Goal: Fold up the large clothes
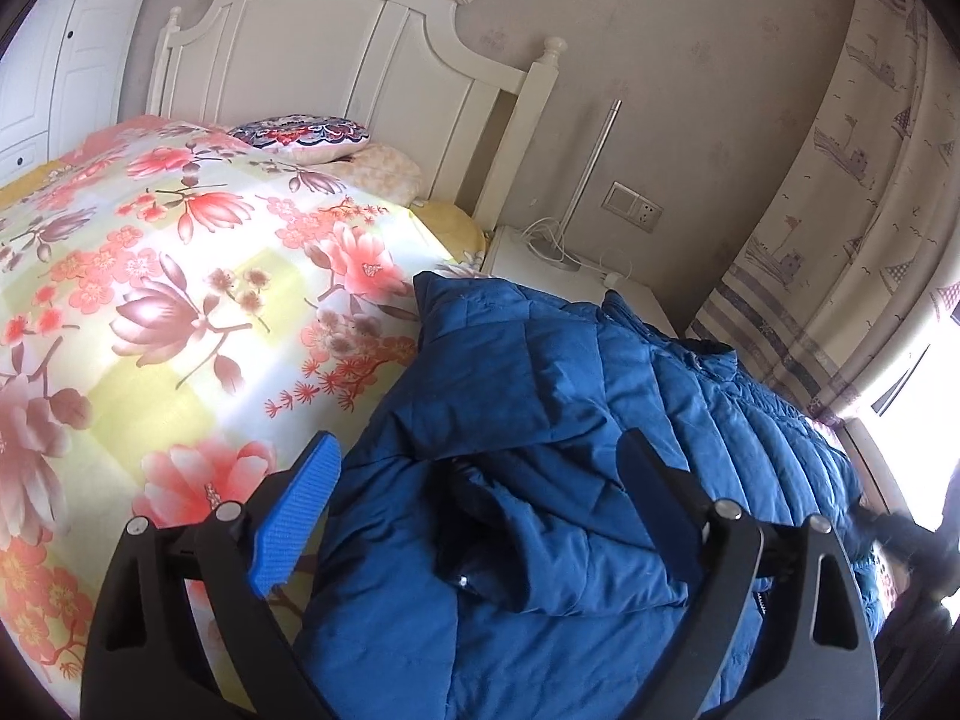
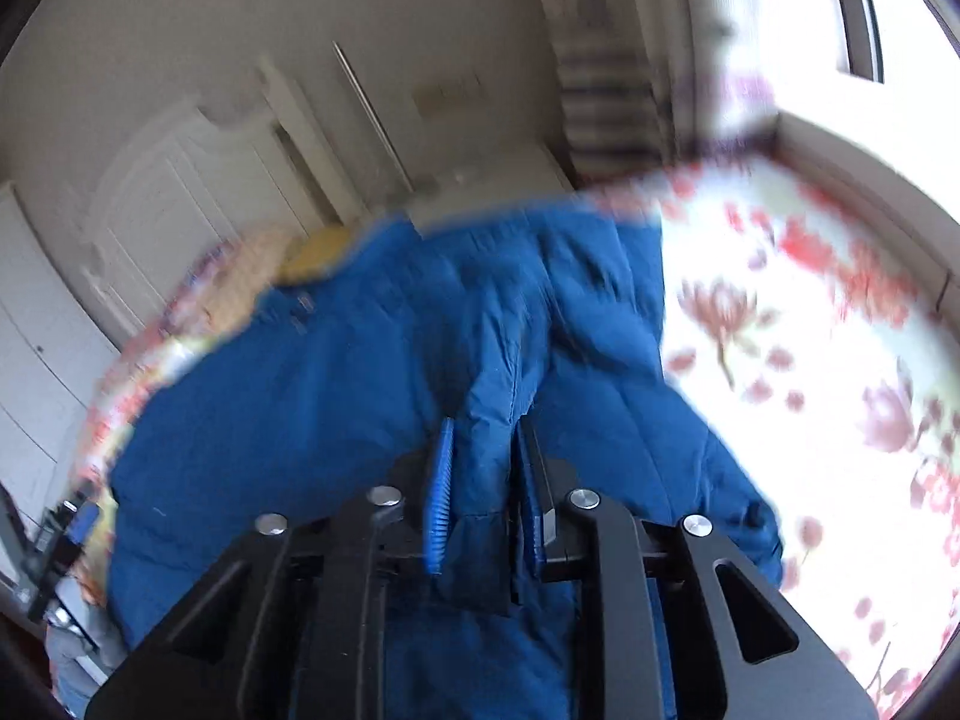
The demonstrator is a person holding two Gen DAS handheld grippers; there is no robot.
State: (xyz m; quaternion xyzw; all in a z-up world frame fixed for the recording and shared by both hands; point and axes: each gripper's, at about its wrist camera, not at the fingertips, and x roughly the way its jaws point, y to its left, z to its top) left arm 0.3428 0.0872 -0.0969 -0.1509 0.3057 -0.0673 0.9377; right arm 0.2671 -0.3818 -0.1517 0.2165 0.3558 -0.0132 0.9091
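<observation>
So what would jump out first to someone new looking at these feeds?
The quilted blue down jacket sprawled along the bed's edge, on the bright pink-flowered bedspread. Then the right gripper, fingers shut on a fold of it, while the left gripper hovers open above it.

Right gripper (image 2: pixel 480 468) pinching blue jacket (image 2: pixel 336 372) fold on floral bedspread (image 2: pixel 780 360)

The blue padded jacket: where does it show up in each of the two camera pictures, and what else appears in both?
Left wrist view: the blue padded jacket fills the lower middle and right, lying on the floral bedspread, between the open fingers of the left hand-held gripper.
Right wrist view: the jacket fills the centre; the right hand-held gripper pinches a fold.
Shared landmark: the white headboard.
</observation>
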